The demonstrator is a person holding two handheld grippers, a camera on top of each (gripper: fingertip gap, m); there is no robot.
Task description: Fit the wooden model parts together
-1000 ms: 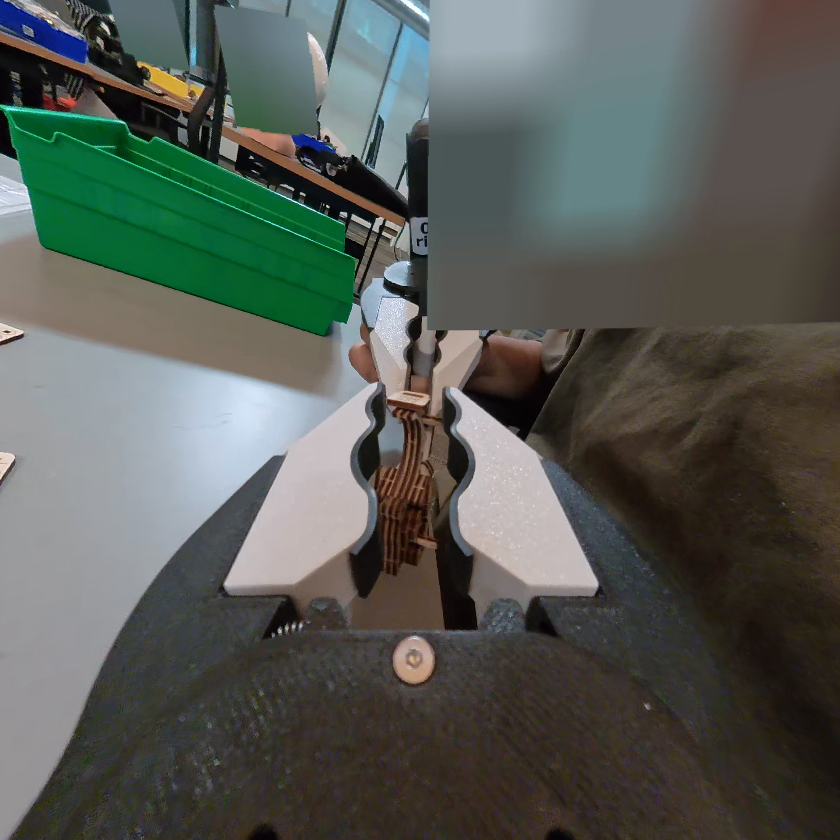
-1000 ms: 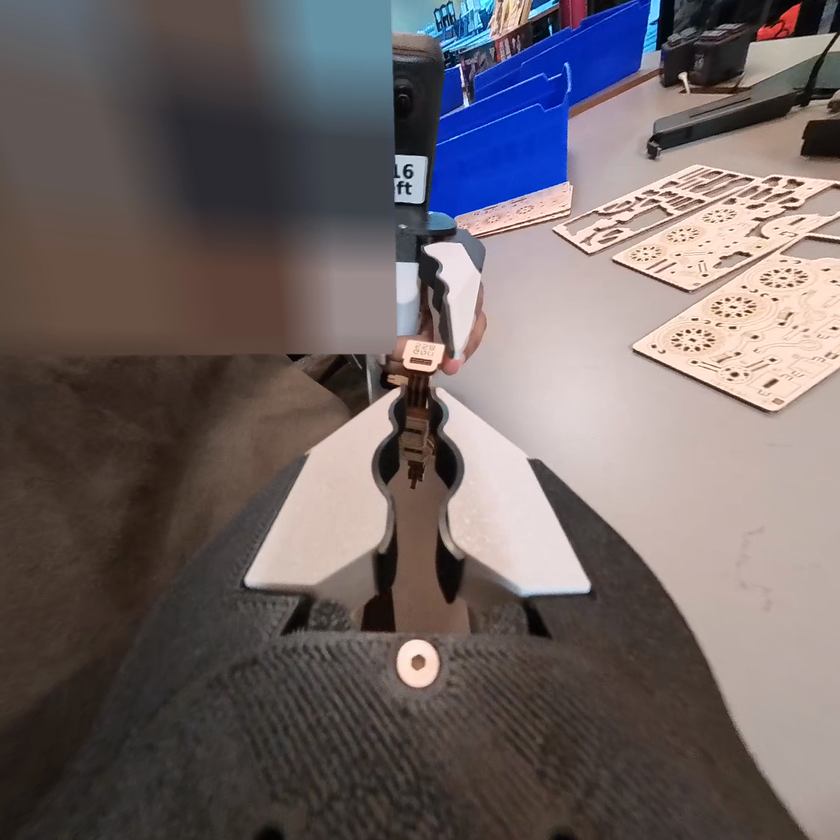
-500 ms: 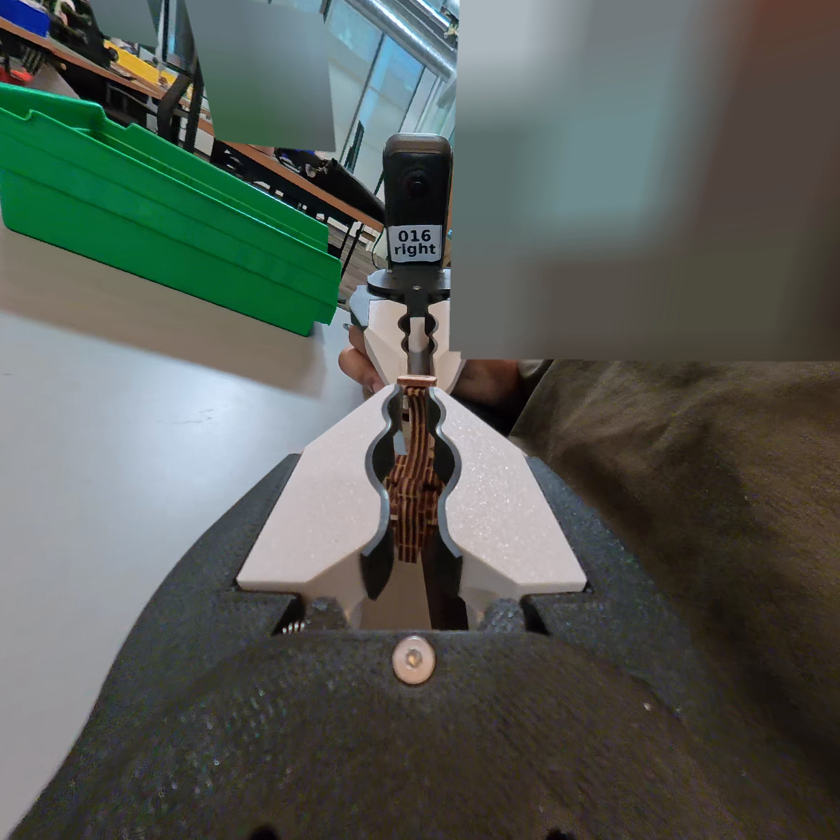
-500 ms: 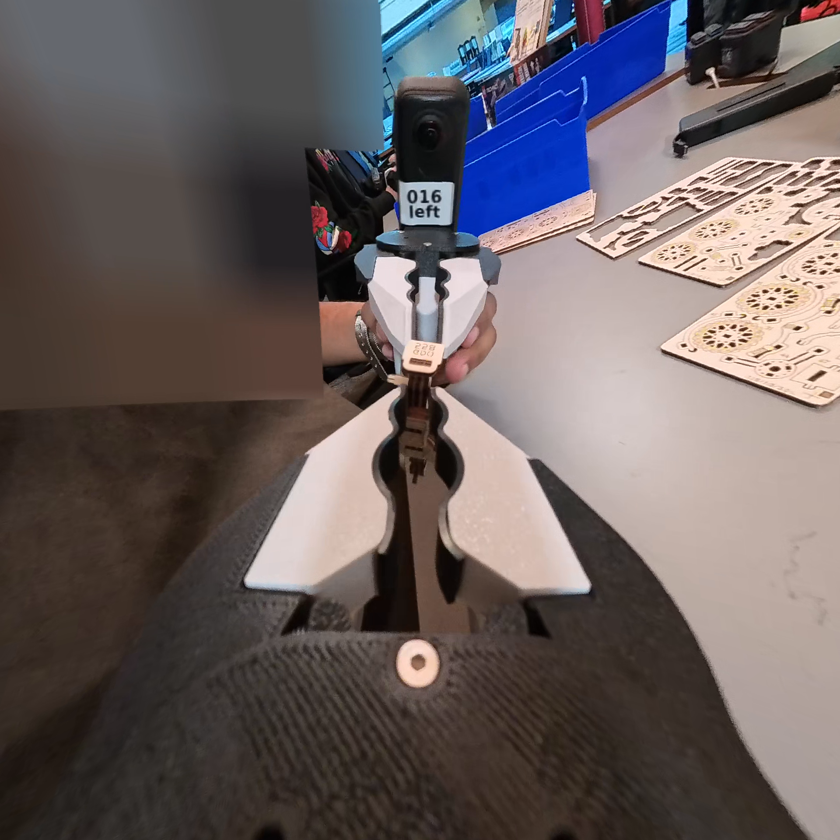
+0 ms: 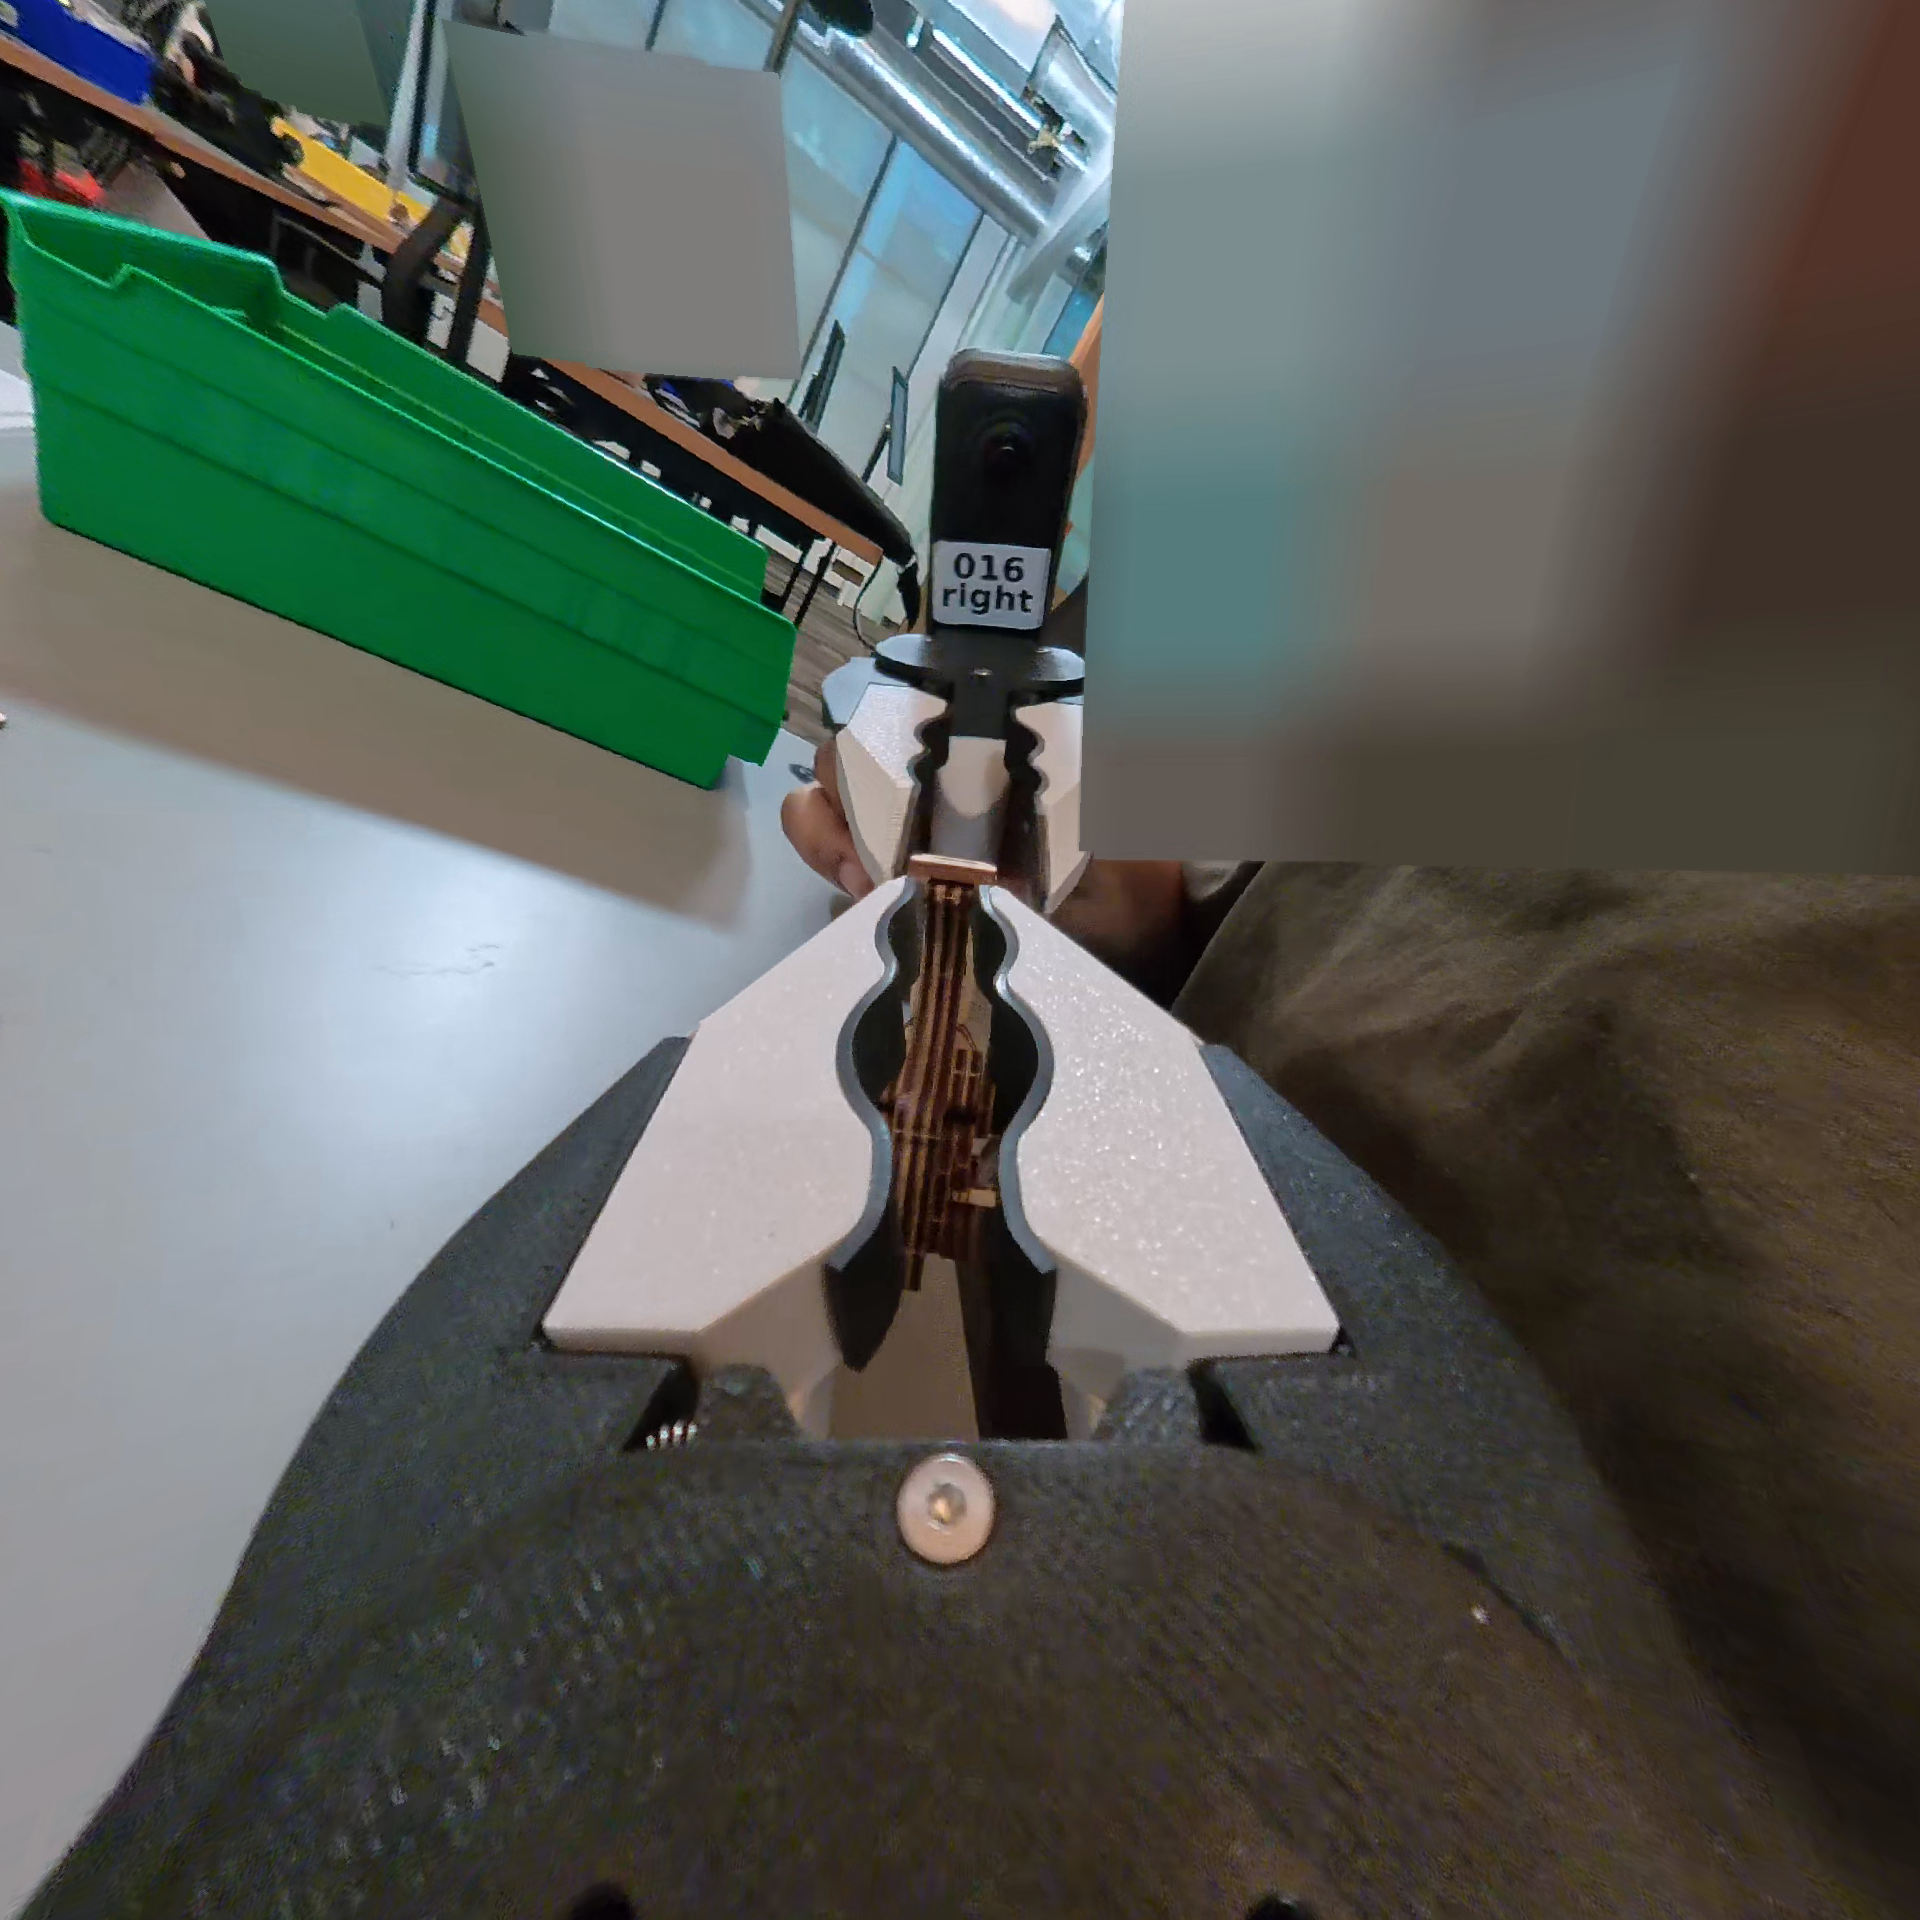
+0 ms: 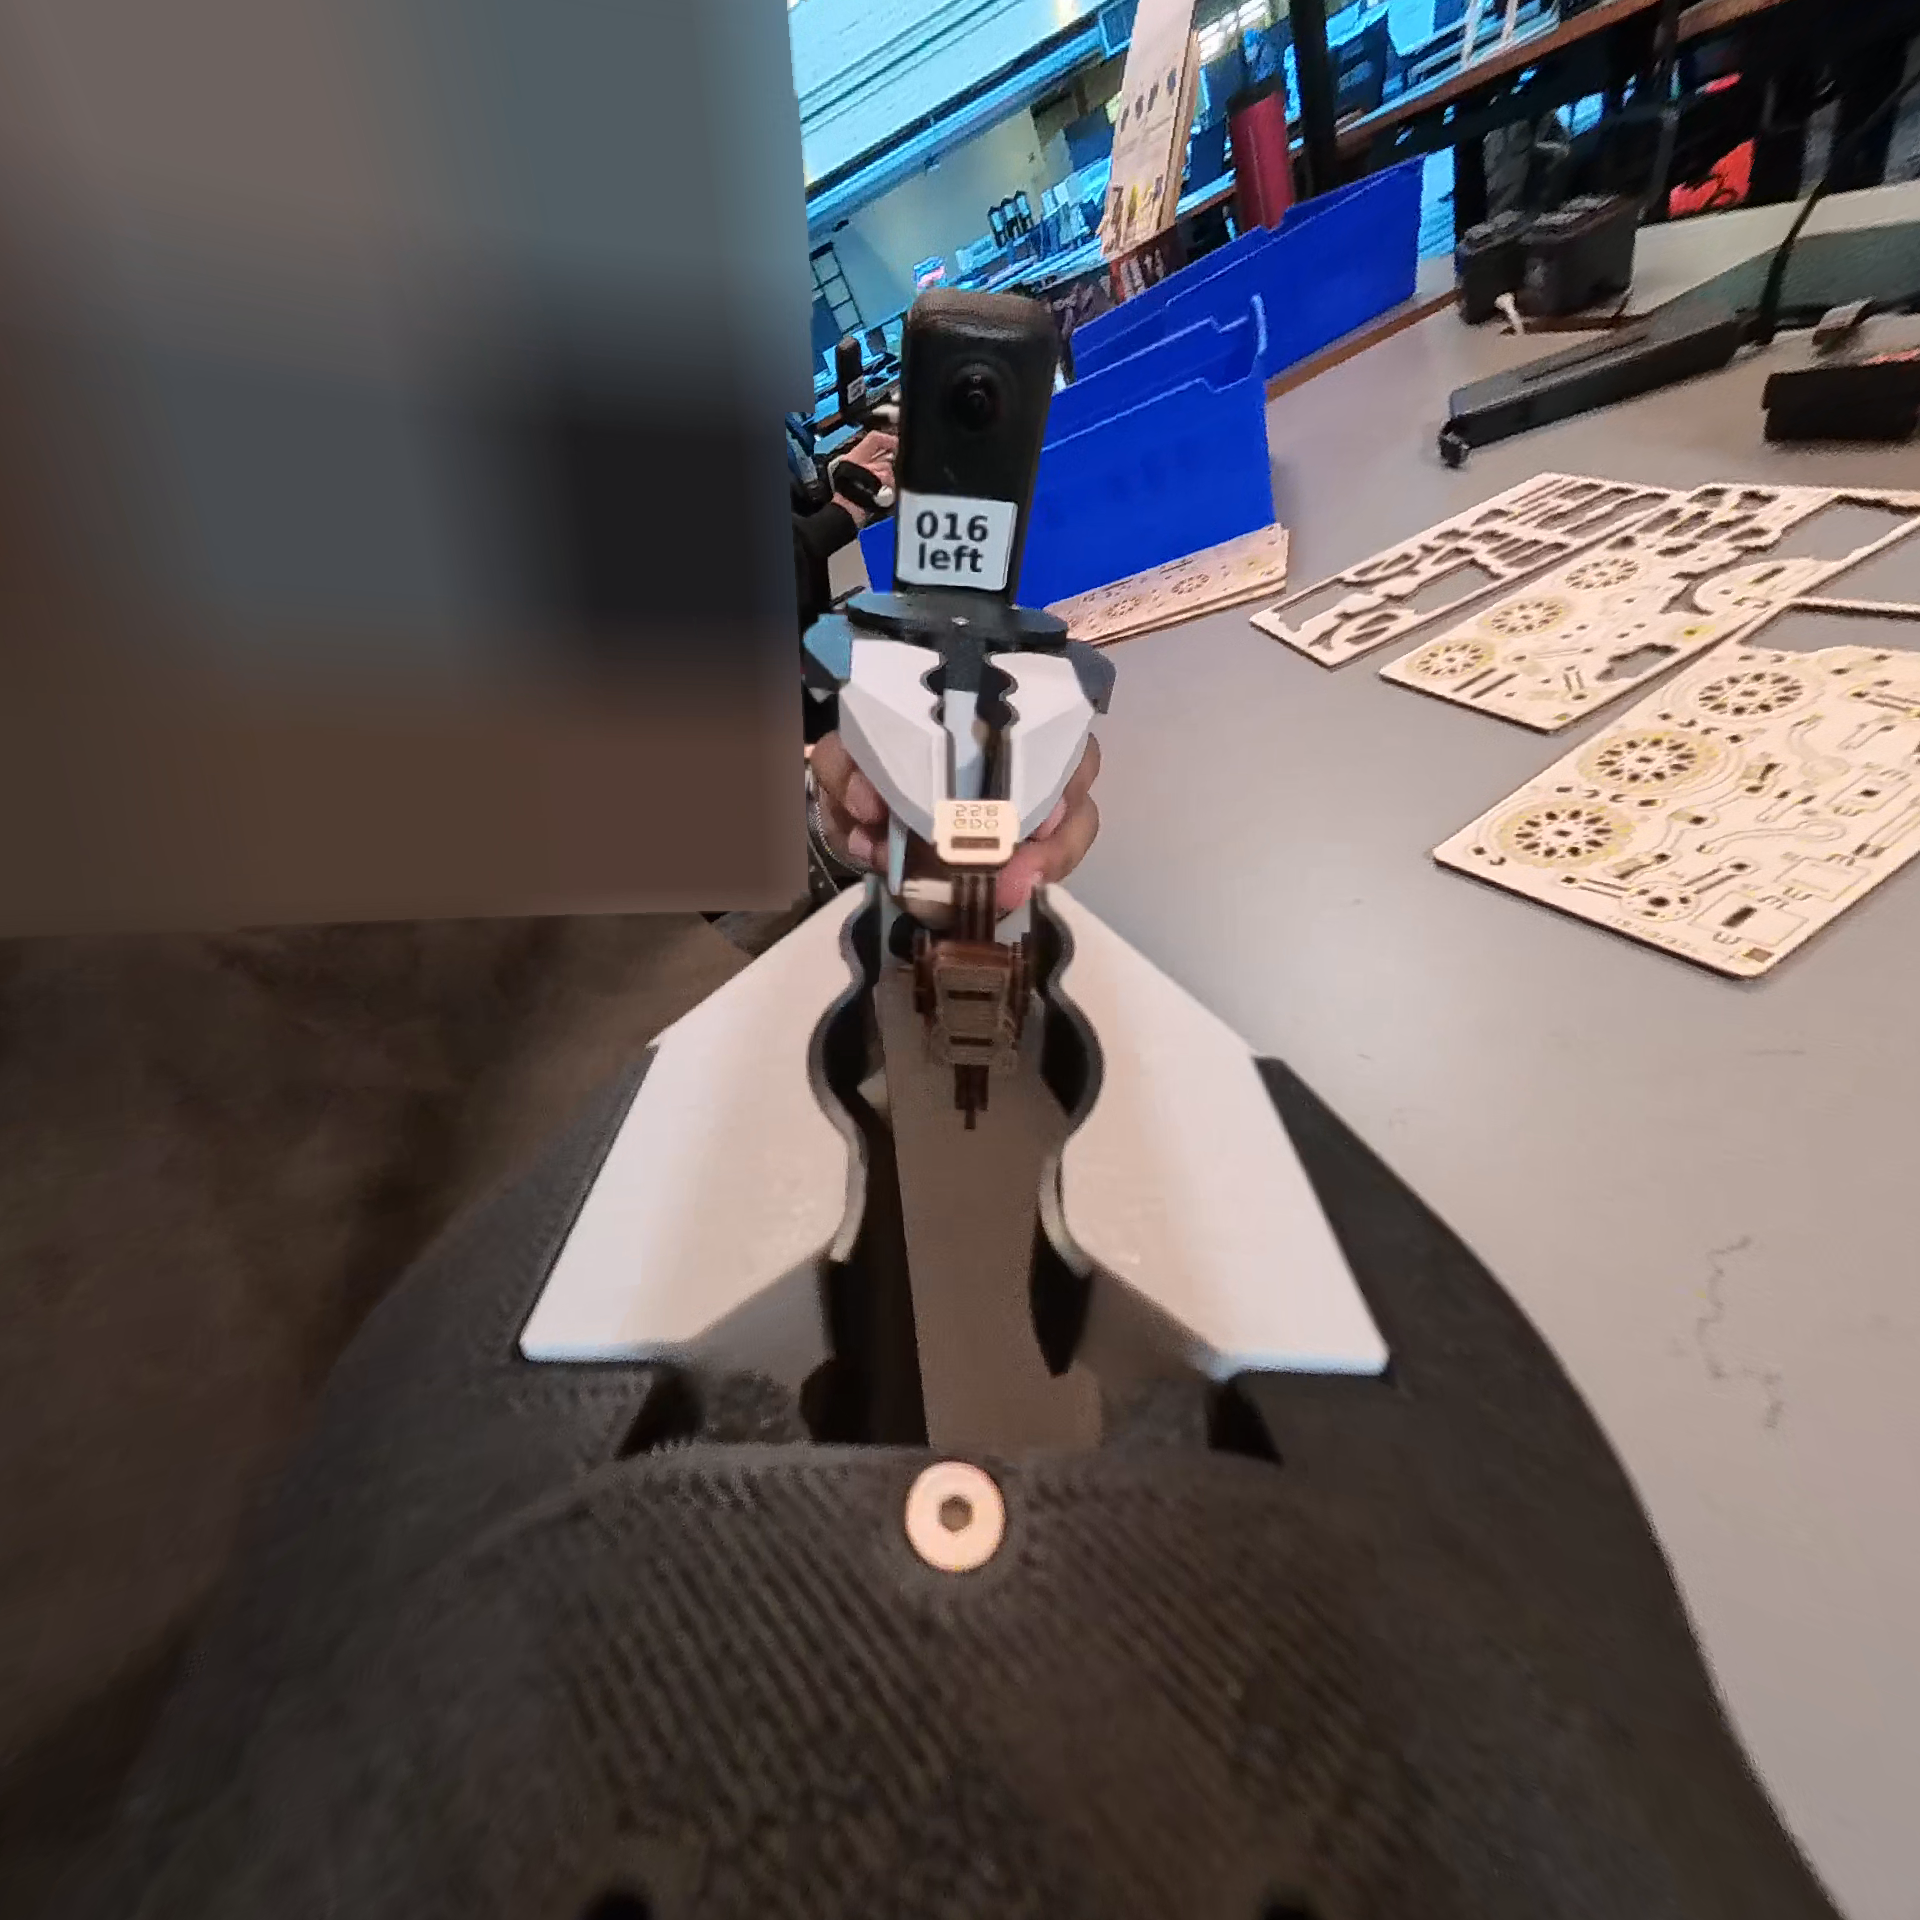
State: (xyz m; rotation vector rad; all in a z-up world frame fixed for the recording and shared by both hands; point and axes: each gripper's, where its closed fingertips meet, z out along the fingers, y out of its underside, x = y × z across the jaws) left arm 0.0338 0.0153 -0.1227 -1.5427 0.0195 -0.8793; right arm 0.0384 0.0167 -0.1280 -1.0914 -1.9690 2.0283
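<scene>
Grey table [image 5: 260, 1091] is matte and smooth, filling the left of the left wrist view. Green bin [image 5: 395, 561], glossy ribbed plastic, sits upper left. Blue bins [image 6: 1195, 457], plastic, stand top centre of the right wrist view. Laser-cut plywood sheets [image 6: 1683, 790], flat with gear-shaped cutouts, lie at right. Person's olive sleeve [image 5: 1558, 1195] fills the right of the left view.

Left gripper [image 5: 940, 1039]: black textured body, white wavy fingers clenched on the model [image 5: 935, 1122], a layered brown plywood stack at frame centre. Right gripper [image 6: 956, 997]: fingers slightly parted around the model's end [image 6: 971, 1013]; whether they press it, cannot tell. Small tan tab [image 6: 975, 829] bears engraved marks. Each camera carries a white printed sticker.
</scene>
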